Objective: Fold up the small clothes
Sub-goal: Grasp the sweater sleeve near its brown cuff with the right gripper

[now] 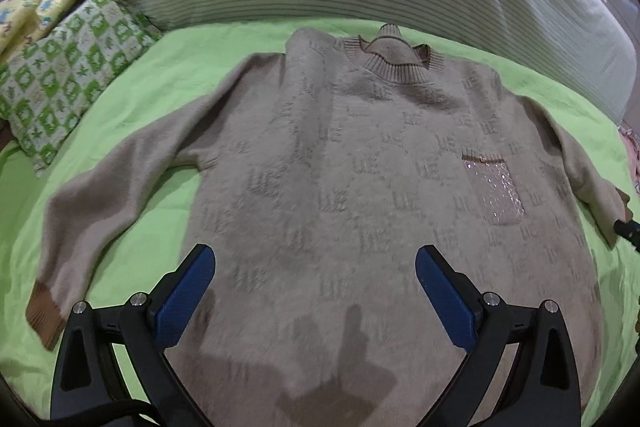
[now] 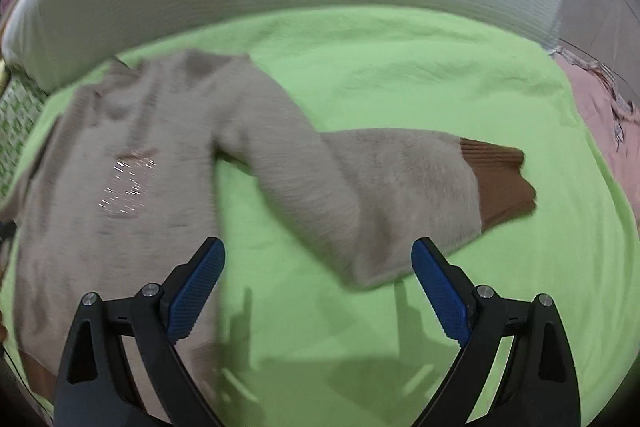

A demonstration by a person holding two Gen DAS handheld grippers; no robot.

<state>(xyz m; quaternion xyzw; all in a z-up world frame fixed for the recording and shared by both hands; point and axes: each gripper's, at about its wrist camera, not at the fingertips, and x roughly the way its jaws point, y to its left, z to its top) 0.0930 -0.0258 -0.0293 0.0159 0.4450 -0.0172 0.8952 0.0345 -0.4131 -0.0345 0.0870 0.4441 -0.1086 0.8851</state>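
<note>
While the sweater lies flat, left claw and right claw gape, empty.

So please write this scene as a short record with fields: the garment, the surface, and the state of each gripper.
garment: beige sweater, spread flat, front up, not yet folded
sleeve near right gripper: right-side sleeve, stretched out, with brown cuff
pocket: sparkly chest pocket
surface: green sheet
left gripper: open, above sweater body
right gripper: open, near sleeve, holding nothing
</note>
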